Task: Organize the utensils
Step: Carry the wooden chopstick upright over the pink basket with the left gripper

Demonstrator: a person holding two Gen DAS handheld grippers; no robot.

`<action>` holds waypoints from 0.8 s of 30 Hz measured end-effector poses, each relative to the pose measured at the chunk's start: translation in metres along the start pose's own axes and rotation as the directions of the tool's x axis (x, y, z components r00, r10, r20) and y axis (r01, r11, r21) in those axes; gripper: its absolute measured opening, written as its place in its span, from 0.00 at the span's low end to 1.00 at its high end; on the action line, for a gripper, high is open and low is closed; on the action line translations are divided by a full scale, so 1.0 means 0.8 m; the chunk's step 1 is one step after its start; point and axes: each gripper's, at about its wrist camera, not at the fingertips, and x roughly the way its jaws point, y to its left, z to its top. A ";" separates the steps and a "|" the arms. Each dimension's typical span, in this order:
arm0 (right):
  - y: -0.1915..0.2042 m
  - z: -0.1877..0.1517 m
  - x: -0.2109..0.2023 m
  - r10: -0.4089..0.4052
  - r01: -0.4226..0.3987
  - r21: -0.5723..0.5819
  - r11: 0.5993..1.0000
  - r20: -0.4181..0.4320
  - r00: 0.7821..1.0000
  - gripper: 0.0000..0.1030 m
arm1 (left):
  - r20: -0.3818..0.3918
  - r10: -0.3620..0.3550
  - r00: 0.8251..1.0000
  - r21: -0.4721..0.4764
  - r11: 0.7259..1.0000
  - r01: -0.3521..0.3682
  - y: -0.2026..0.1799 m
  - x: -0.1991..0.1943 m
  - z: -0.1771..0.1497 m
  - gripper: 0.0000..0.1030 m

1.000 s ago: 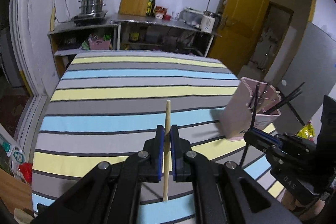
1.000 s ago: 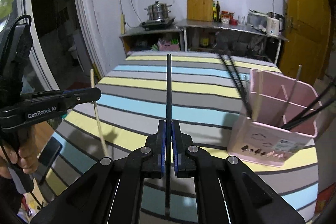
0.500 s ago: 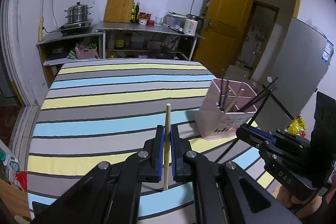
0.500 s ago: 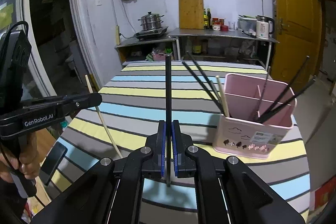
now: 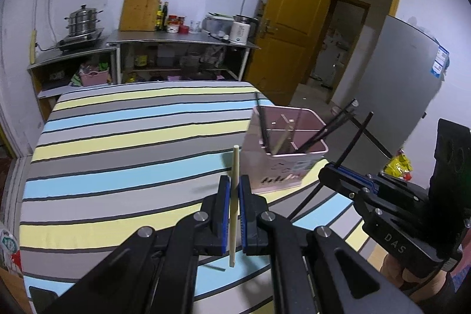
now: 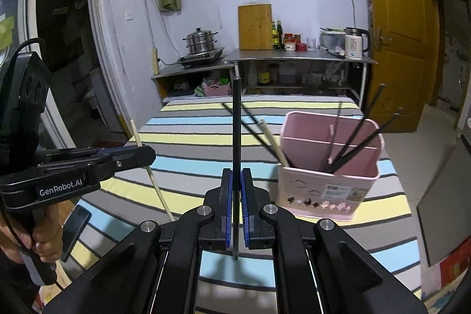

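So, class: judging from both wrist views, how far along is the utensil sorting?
Done: several black chopsticks and a light wooden one already stand in the pink holder.
In hand: the left gripper is shut on a wooden chopstick; the right gripper is shut on a black chopstick.
Left: both held sticks are not yet in the holder. No loose utensils show on the striped table.

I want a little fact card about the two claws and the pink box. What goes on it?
left claw: shut on the wooden chopstick, held nearly upright above the table
right claw: shut on the black chopstick, also upright
pink holder: stands on the striped tablecloth, divided inside
inside the holder: several black chopsticks and one wooden chopstick, all leaning
held chopsticks: neither is in the holder yet
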 end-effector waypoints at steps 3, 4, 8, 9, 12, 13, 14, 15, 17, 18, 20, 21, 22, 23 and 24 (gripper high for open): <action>-0.013 0.000 -0.008 -0.015 0.015 0.016 1.000 0.011 1.000 0.05 | -0.002 -0.020 1.000 0.015 1.000 0.020 -0.015 0.005 0.007 0.06; -0.018 0.001 -0.011 -0.021 0.020 0.023 1.000 0.016 1.000 0.05 | -0.002 -0.026 1.000 0.020 0.999 0.026 -0.019 0.006 0.010 0.06; -0.039 0.007 -0.023 -0.043 0.041 0.049 0.998 0.038 0.998 0.05 | 0.005 -0.056 0.998 0.041 0.998 0.055 -0.038 0.011 0.027 0.06; -0.043 0.010 -0.026 -0.049 0.046 0.056 0.997 0.045 0.998 0.05 | 0.008 -0.061 0.998 0.046 0.997 0.060 -0.042 0.012 0.032 0.06; -0.057 0.020 -0.037 -0.064 0.059 0.072 0.996 0.074 0.995 0.05 | 0.025 -0.084 0.996 0.055 0.995 0.082 -0.053 0.012 0.048 0.06; -0.061 0.025 -0.041 -0.070 0.064 0.075 0.995 0.087 0.994 0.05 | 0.031 -0.090 0.995 0.057 0.994 0.088 -0.056 0.012 0.053 0.06; -0.063 0.030 -0.044 -0.076 0.068 0.076 0.995 0.097 0.992 0.05 | 0.036 -0.094 0.995 0.060 0.994 0.092 -0.059 0.013 0.060 0.06; -0.065 0.035 -0.047 -0.081 0.073 0.077 0.994 0.109 0.991 0.05 | 0.043 -0.099 0.994 0.065 0.993 0.096 -0.062 0.013 0.066 0.06; -0.070 0.046 -0.053 -0.090 0.080 0.079 0.994 0.133 0.987 0.05 | 0.054 -0.110 0.992 0.072 0.992 0.106 -0.068 0.013 0.079 0.06; -0.072 0.050 -0.055 -0.094 0.083 0.079 0.993 0.142 0.985 0.05 | 0.060 -0.116 0.991 0.075 0.991 0.111 -0.071 0.015 0.085 0.06; -0.076 0.062 -0.059 -0.100 0.088 0.079 0.993 0.167 0.981 0.05 | 0.073 -0.123 0.990 0.086 0.990 0.116 -0.076 0.016 0.097 0.06; -0.077 0.066 -0.061 -0.102 0.089 0.080 0.993 0.176 0.979 0.05 | 0.081 -0.126 0.989 0.089 0.989 0.119 -0.078 0.017 0.104 0.06; -0.079 0.072 -0.062 -0.104 0.090 0.083 0.993 0.190 0.976 0.05 | 0.086 -0.130 0.988 0.090 0.988 0.122 -0.079 0.019 0.110 0.06; -0.080 0.076 -0.062 -0.106 0.091 0.084 0.992 0.199 0.974 0.05 | 0.092 -0.133 0.987 0.093 0.988 0.124 -0.080 0.021 0.116 0.06; -0.082 0.080 -0.063 -0.108 0.092 0.087 0.992 0.208 0.972 0.05 | 0.097 -0.132 0.987 0.096 0.988 0.123 -0.078 0.024 0.122 0.06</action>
